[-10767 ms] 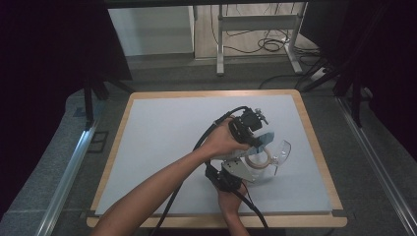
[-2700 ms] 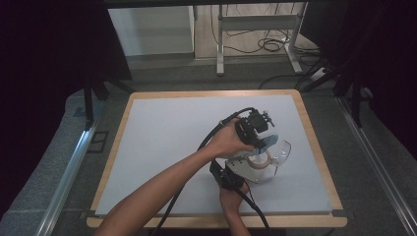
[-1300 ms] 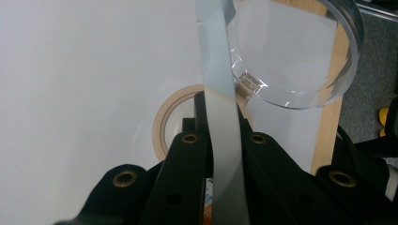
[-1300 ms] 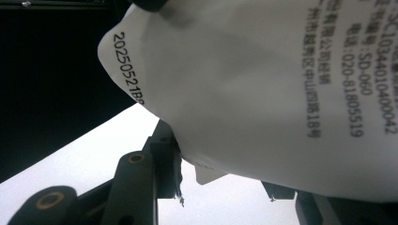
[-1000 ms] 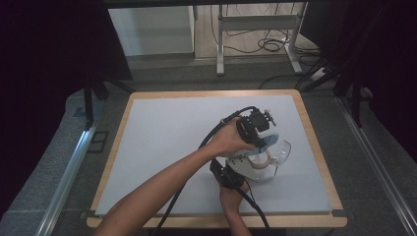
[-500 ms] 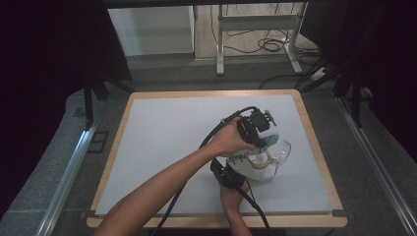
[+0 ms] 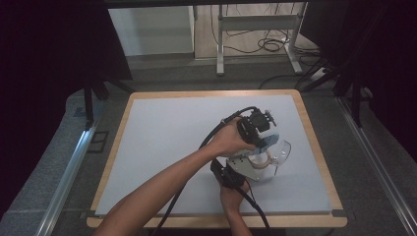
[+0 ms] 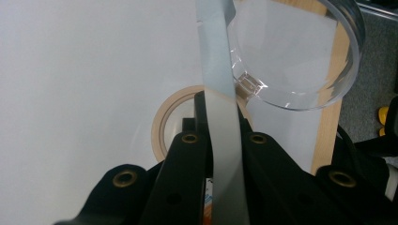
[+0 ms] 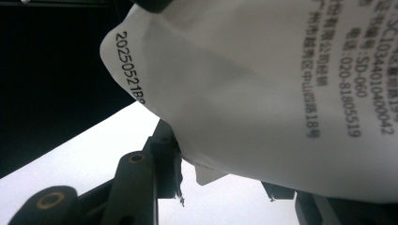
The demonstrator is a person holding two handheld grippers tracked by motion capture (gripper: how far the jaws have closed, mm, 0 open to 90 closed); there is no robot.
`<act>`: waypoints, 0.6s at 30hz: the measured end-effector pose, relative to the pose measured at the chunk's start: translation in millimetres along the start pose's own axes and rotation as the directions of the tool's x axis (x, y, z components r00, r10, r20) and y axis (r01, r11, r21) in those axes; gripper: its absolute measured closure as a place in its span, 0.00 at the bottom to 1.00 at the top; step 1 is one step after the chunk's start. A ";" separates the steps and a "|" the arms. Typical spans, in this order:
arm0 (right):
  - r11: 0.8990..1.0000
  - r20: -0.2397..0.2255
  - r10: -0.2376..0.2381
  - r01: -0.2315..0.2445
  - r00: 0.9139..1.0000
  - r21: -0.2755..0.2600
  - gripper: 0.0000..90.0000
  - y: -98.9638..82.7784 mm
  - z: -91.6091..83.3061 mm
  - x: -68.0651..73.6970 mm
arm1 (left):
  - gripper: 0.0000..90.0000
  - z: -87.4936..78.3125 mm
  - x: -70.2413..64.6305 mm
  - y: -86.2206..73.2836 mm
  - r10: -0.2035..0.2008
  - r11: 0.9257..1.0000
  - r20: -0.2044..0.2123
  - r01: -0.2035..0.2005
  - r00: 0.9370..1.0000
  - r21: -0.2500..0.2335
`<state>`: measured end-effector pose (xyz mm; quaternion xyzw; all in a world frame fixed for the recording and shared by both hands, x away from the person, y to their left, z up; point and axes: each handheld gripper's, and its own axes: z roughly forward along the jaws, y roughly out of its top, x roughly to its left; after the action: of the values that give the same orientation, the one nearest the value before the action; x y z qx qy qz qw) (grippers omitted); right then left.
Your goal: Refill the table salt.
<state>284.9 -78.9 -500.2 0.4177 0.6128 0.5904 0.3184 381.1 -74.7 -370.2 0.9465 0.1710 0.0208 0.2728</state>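
Packet, tape roll and clear tub, right part of the table.
White printed packet [image 9: 281, 93], black lettering and a date code, held edge-on above a tan tape roll [image 8: 164, 124] lying flat; clear plastic tub [image 7: 278, 152] tipped on its side just beyond the roll.

Grey carpet floor [image 7: 59, 147], desk frame [image 7: 255, 29] behind

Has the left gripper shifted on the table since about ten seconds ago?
Yes, slightly. In the high view the left gripper sits a little nearer the table's right edge than before, over the clear glass bowl.
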 end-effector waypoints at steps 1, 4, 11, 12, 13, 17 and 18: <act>1.000 0.000 0.001 -0.001 1.000 0.000 0.63 0.0 0.1 0.1 | 1.00 0.0 0.0 0.0 0.000 1.000 0.000 0.000 1.000 0.000; 1.000 0.001 0.004 -0.004 1.000 0.001 0.63 -0.1 0.2 0.4 | 1.00 0.1 0.3 -0.2 0.000 1.000 0.000 0.000 1.000 0.000; 1.000 0.002 0.002 -0.002 1.000 0.001 0.63 -0.2 0.2 0.5 | 1.00 0.1 0.4 -0.4 0.000 1.000 0.001 0.000 1.000 0.000; 1.000 0.000 0.001 -0.001 1.000 0.003 0.63 -0.2 0.0 0.4 | 1.00 -0.1 0.3 -0.3 0.001 1.000 0.001 -0.001 1.000 0.002; 1.000 0.001 0.002 -0.002 1.000 0.002 0.63 -0.1 0.0 0.6 | 1.00 -0.1 0.1 -0.4 0.000 1.000 0.000 0.000 1.000 0.000; 1.000 0.000 -0.010 0.010 1.000 -0.002 0.63 -0.3 0.3 0.1 | 1.00 -0.3 0.0 -0.5 0.000 1.000 0.000 0.000 1.000 0.000; 1.000 0.001 -0.010 0.010 1.000 -0.002 0.63 -0.3 0.3 0.1 | 1.00 -0.2 -0.1 -0.5 0.000 1.000 -0.001 0.000 1.000 0.000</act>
<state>285.1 -78.7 -500.6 0.4145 0.6143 0.5892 0.3221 380.8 -74.3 -370.3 0.9465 0.1711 0.0211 0.2727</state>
